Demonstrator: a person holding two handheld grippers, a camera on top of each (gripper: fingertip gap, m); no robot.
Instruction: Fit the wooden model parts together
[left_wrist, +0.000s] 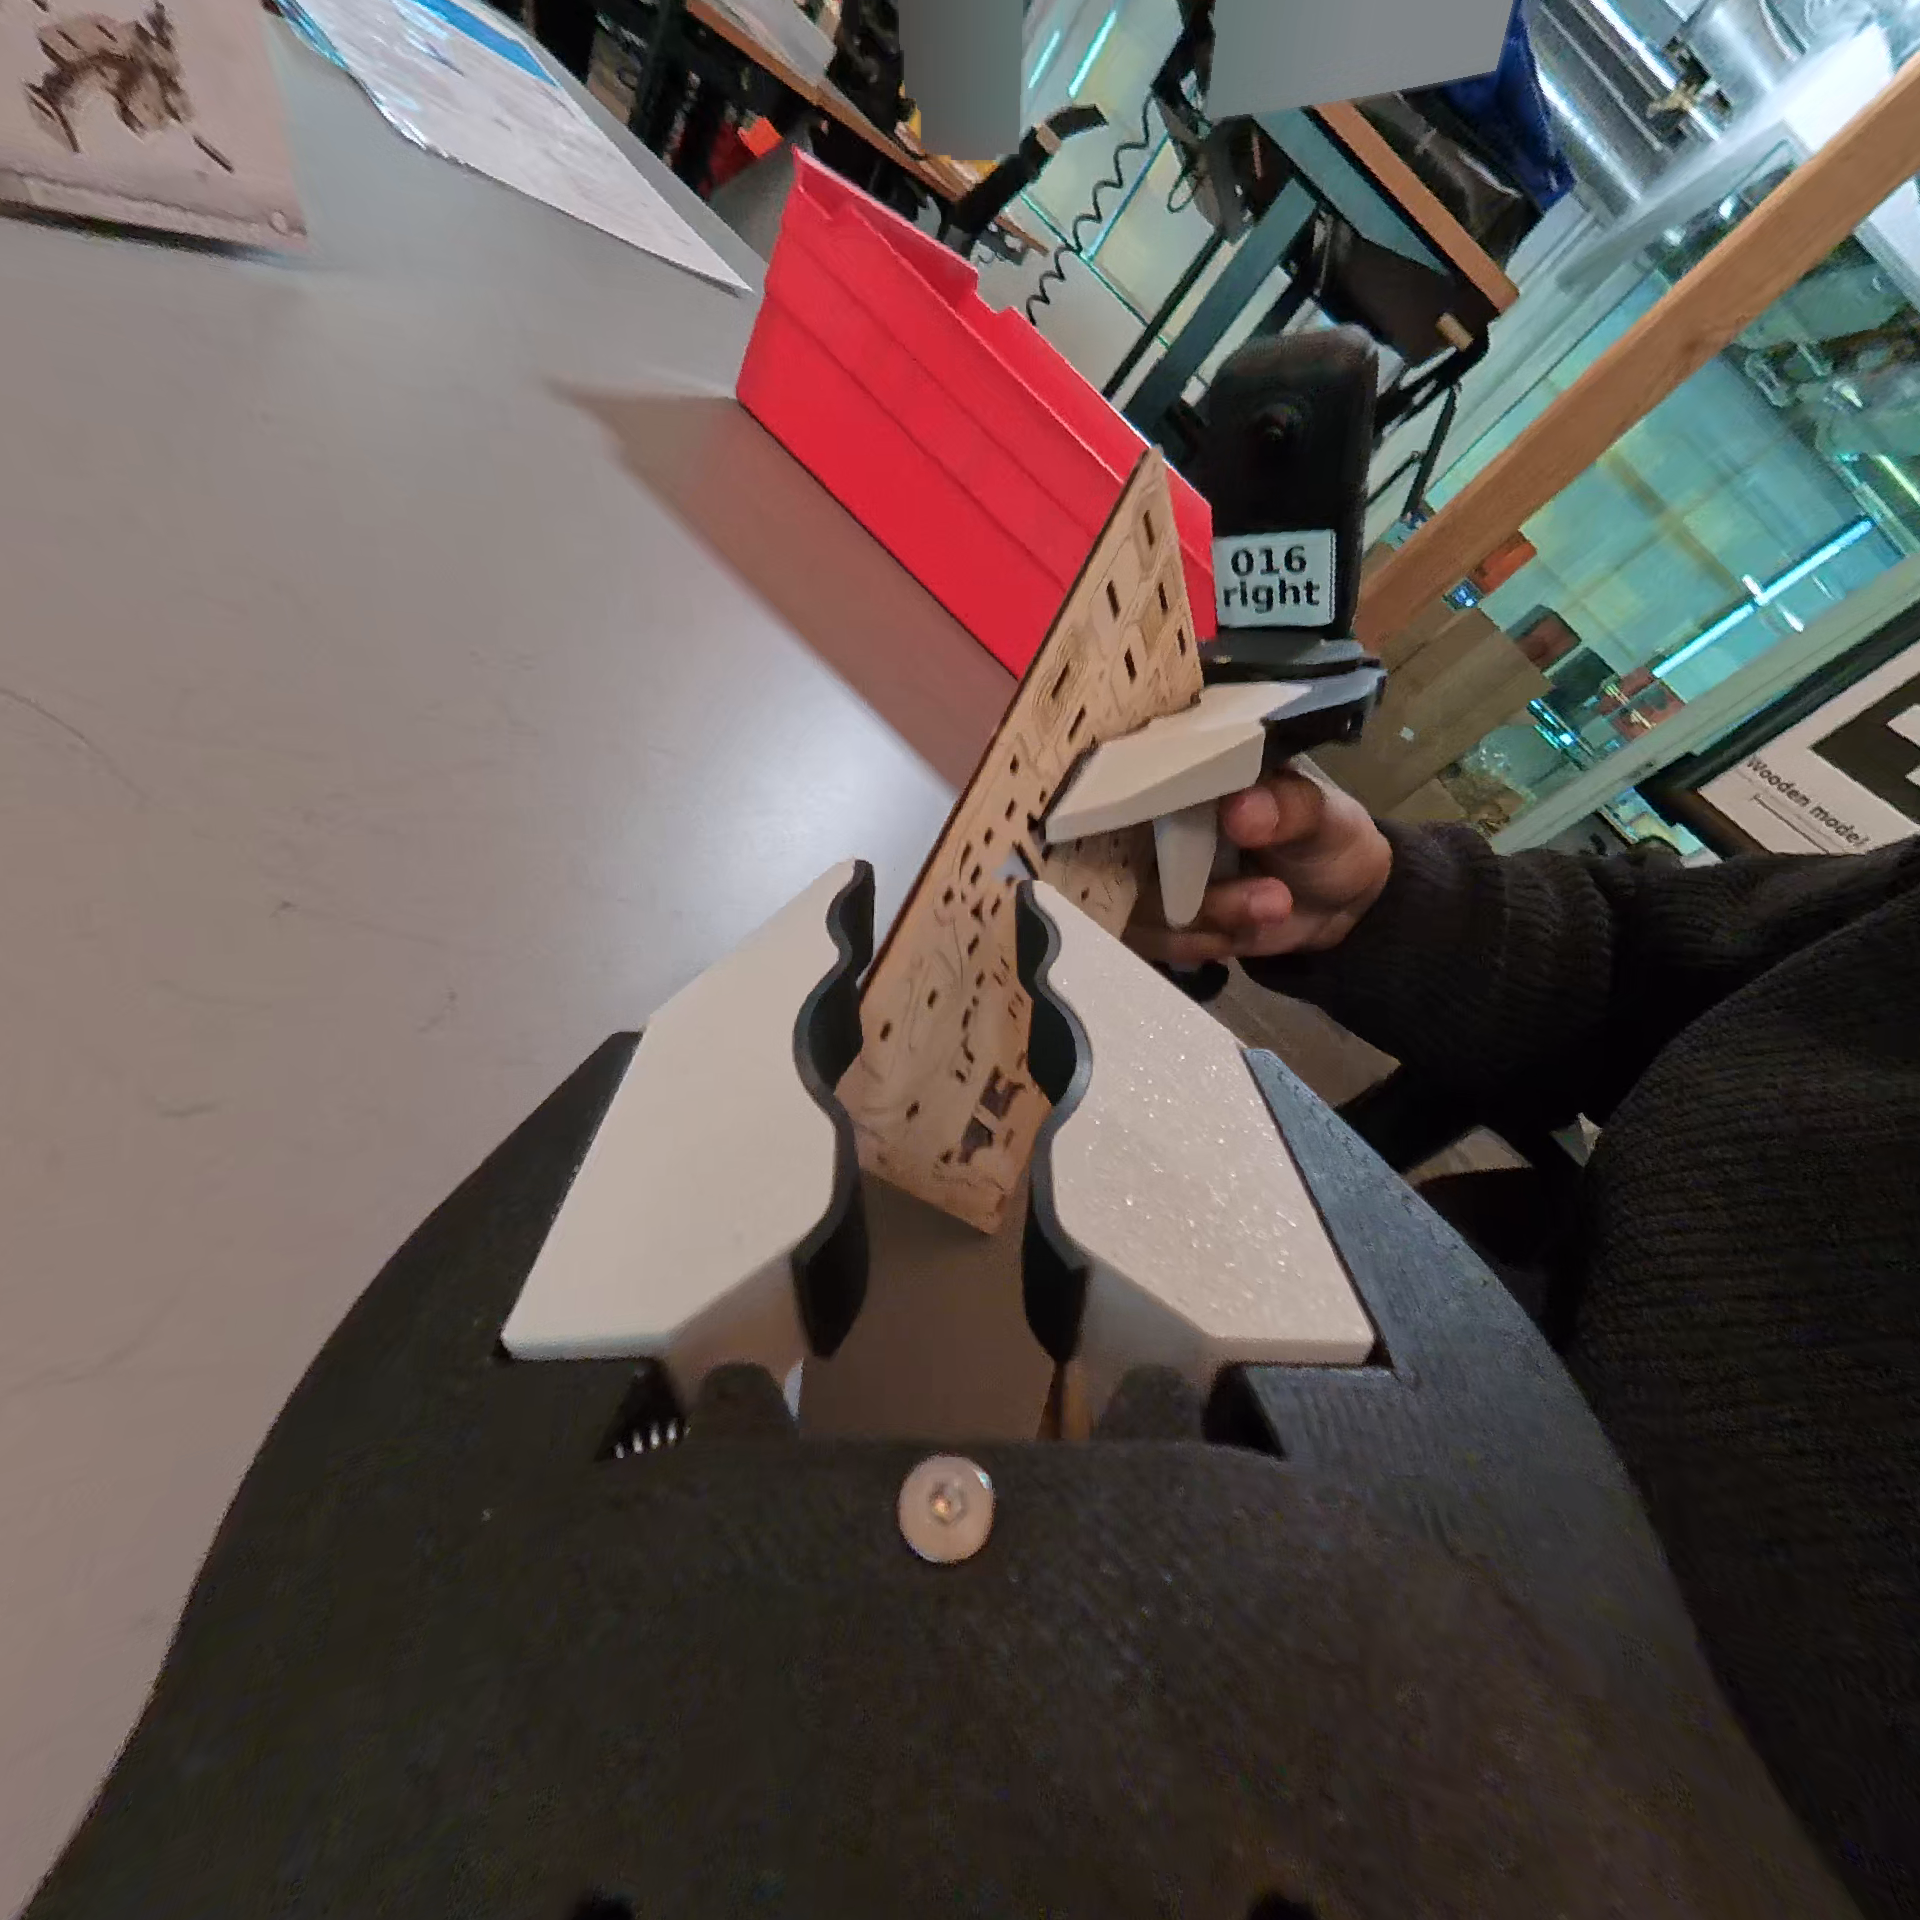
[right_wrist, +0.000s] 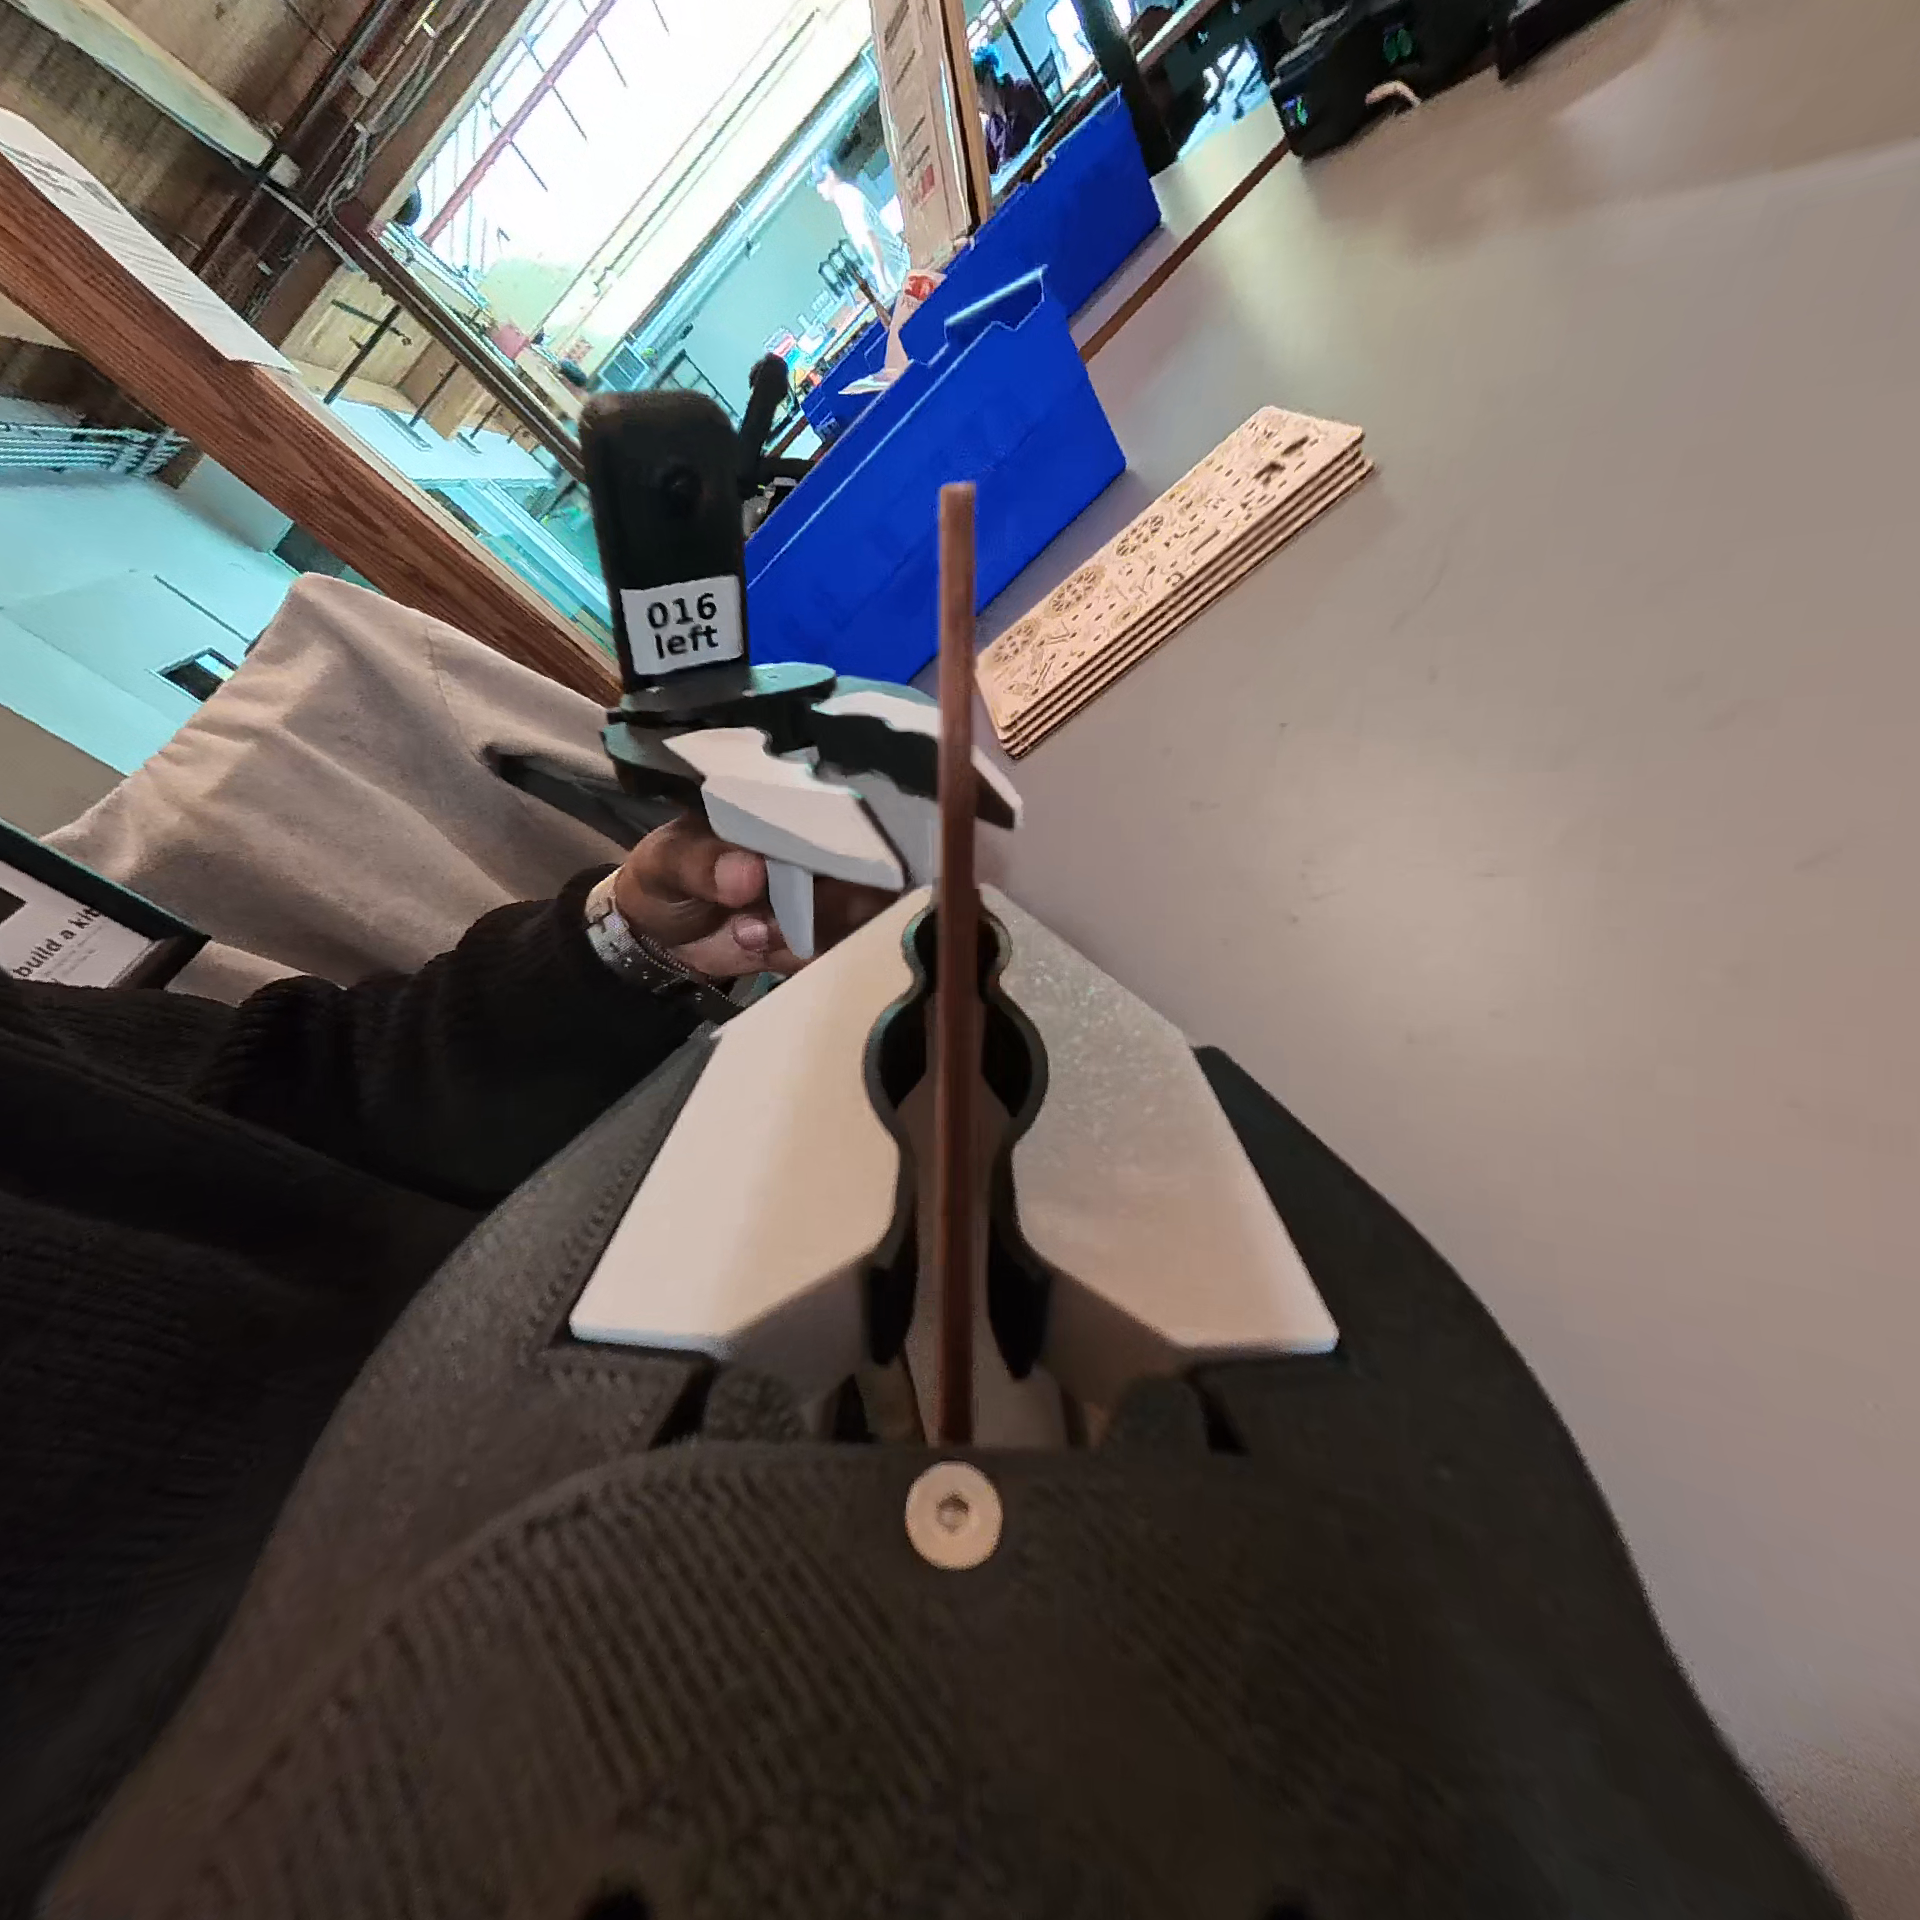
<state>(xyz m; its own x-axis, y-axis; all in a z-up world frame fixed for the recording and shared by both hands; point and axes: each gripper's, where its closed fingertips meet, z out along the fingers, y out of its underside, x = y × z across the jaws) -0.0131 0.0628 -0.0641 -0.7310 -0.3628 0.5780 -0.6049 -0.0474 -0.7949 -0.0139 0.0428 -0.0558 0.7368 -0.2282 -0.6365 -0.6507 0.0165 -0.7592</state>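
Right wrist view: wooden sheet (right_wrist: 956, 935) edge-on.

A white printed sticker (left_wrist: 1273, 579) is stuck on one black camera (left_wrist: 1294, 436), a second sticker (right_wrist: 683, 625) on the other camera (right_wrist: 665, 488). A lettered sign (left_wrist: 1808, 810) and a framed card (right_wrist: 62, 940) get spotted too.

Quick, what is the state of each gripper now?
Left gripper: around the wooden sheet; whether it is shut cannot be told.
Right gripper: shut on the sheet's edge.
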